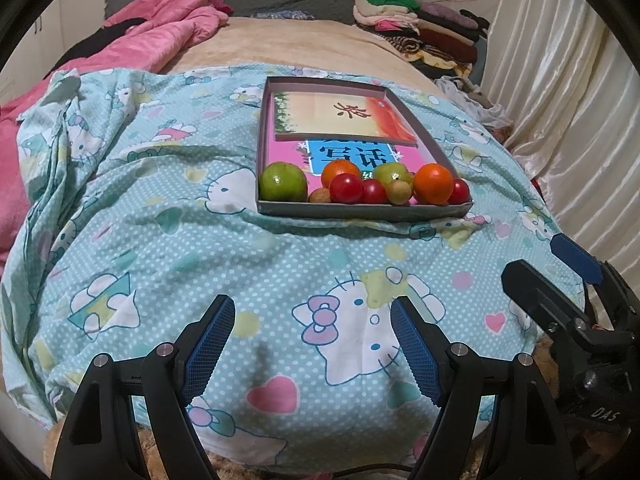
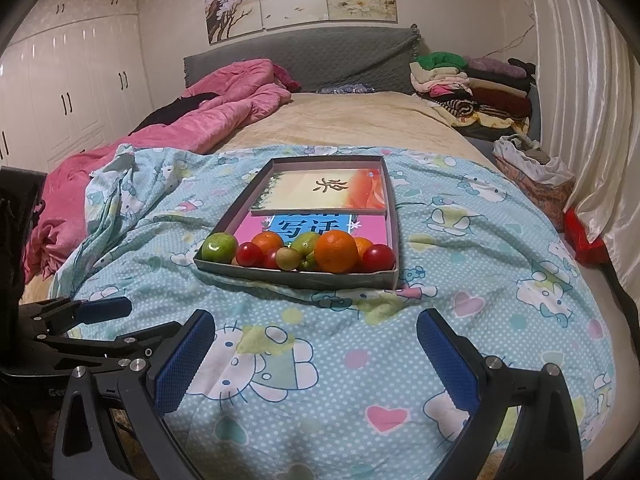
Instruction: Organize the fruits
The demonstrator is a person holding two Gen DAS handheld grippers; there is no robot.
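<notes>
Both your left gripper (image 1: 312, 344) and right gripper (image 2: 316, 364) hang wide and empty over the patterned sheet (image 1: 280, 264), while the fruits (image 1: 362, 184) crowd the shallow box's (image 1: 364, 210) near edge, which fits either sorting ahead or sorting finished.

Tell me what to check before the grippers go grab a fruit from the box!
1. Left gripper open and holding nothing: ok.
2. Right gripper open and holding nothing: ok.
3. Fruits all inside the box, bunched at its near end: ok.
4. Fruits apart enough to pick one cleanly: not ok; the tomatoes, oranges and green fruits touch each other.
5. Path over the blanket to the box is free: ok.
6. A place to sort the fruits into: cannot tell; books fill the rest of the box.
</notes>
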